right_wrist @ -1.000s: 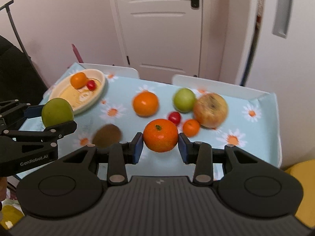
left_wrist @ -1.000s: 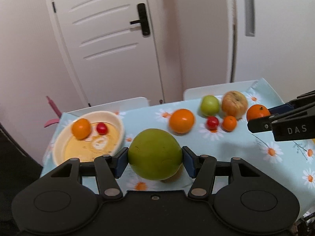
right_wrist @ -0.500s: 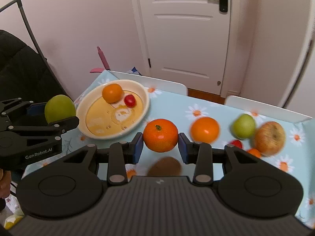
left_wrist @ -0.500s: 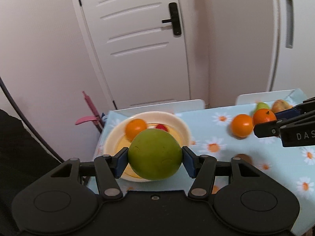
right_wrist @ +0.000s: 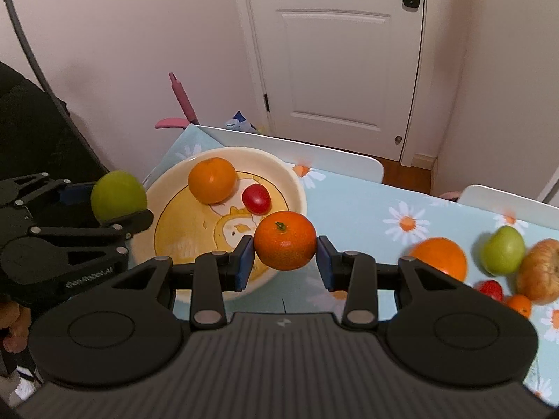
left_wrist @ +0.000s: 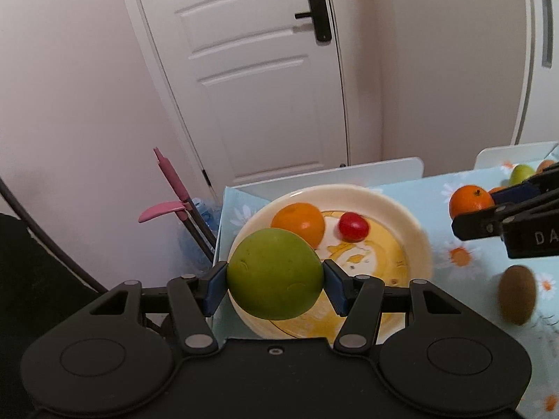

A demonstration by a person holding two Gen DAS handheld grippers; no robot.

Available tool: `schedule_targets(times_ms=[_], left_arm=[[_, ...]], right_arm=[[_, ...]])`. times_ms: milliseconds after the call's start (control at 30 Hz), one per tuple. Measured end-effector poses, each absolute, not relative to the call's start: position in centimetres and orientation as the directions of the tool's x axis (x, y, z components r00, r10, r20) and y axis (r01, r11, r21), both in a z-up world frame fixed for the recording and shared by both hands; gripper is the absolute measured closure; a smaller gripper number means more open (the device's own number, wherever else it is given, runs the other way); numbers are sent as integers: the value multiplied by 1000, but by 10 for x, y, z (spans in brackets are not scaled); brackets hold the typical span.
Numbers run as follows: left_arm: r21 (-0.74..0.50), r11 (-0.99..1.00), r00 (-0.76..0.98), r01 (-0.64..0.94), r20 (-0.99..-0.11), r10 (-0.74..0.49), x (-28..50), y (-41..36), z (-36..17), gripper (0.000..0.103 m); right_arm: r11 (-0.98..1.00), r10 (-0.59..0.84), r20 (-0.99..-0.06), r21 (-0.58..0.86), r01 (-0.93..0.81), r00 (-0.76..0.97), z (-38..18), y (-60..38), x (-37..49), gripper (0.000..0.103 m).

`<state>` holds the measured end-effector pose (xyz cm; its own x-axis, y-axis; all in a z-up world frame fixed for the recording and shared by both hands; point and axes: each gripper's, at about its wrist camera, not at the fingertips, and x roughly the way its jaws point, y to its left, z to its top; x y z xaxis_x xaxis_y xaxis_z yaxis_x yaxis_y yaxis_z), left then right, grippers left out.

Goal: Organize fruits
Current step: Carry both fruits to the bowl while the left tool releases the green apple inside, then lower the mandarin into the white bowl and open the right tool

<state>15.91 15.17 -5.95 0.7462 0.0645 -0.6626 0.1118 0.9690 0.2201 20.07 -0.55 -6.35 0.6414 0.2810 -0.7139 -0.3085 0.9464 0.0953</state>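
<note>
My left gripper [left_wrist: 275, 283] is shut on a green apple [left_wrist: 275, 274] and holds it above the near left rim of the cream plate [left_wrist: 417, 234]. It also shows in the right wrist view [right_wrist: 118, 206]. My right gripper [right_wrist: 284, 257] is shut on a tangerine [right_wrist: 285, 240] above the plate's [right_wrist: 297, 188] right edge. The plate holds an orange [right_wrist: 212, 179] and a small red fruit [right_wrist: 256, 199].
On the daisy tablecloth [right_wrist: 360, 206] to the right lie an orange [right_wrist: 441, 257], a green apple [right_wrist: 503, 249], a brownish apple [right_wrist: 539, 270], a strawberry [right_wrist: 491, 289] and a small tangerine [right_wrist: 518, 305]. A kiwi [left_wrist: 517, 295] lies right of the plate. White chair backs [right_wrist: 314, 153] stand behind the table.
Both grippers have moved left with their fruit, from over the middle of the table to over the plate. The plate now looks closer in both views.
</note>
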Motion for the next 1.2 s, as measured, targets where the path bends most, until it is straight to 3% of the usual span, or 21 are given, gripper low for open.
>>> schedule_targets(times_ms=[567,633,700,733,1200], left_arm=[[259,946,700,196,-712,50,205,161,-110,40],[291,938,718,187,-692,71,203,159,-109,32],[308,936,743,173,-664,81,199,158,-103,7],[303,938,751,168,-656,77,197,158,-100,4],[182,981,694,60,-715,90,157,167,-77,3]], right_arm=[[962,239,-743,92,-259,625,-85,10,226,50],[961,238,-741,88,-261,628,-84,10,227,50],[960,242,-739,86,-268,629,-81,9,227,50],[958,245,-739,85,-273,628,-80,9,227,50],[896,331,-741,52,-441,585,-74,20,237,50]])
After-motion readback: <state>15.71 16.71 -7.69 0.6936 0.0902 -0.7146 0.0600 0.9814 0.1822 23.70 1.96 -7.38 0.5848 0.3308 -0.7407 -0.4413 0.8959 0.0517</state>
